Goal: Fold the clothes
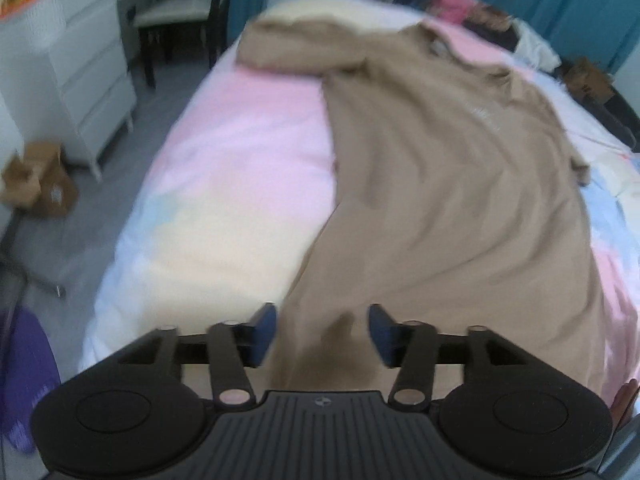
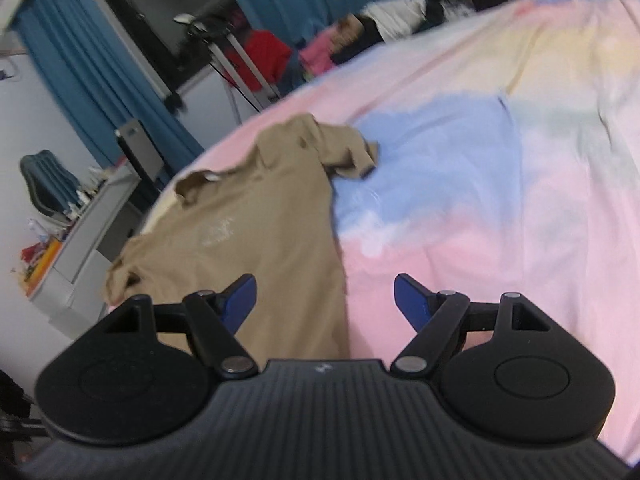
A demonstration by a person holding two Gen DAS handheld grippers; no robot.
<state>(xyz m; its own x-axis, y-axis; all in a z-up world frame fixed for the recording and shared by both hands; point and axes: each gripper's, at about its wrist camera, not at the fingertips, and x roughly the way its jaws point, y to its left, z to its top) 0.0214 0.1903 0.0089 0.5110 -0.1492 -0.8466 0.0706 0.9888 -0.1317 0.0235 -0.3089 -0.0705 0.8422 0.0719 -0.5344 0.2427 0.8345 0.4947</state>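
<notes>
A tan short-sleeved shirt (image 1: pixel 440 184) lies spread lengthwise on the bed, collar at the far end, one sleeve bunched to the far left. It also shows in the right wrist view (image 2: pixel 256 232). My left gripper (image 1: pixel 322 332) is open over the shirt's near hem, with the cloth rising between its blue pads without being clamped. My right gripper (image 2: pixel 325 300) is open above the shirt's right edge and the sheet, holding nothing.
The bed (image 1: pixel 240 152) has a pastel pink, blue and yellow sheet. A white drawer unit (image 1: pixel 88 80), a chair (image 1: pixel 180 16) and cardboard boxes (image 1: pixel 40 184) stand left of it. Clothes (image 2: pixel 360 36) are piled at the far end, before blue curtains (image 2: pixel 96 72).
</notes>
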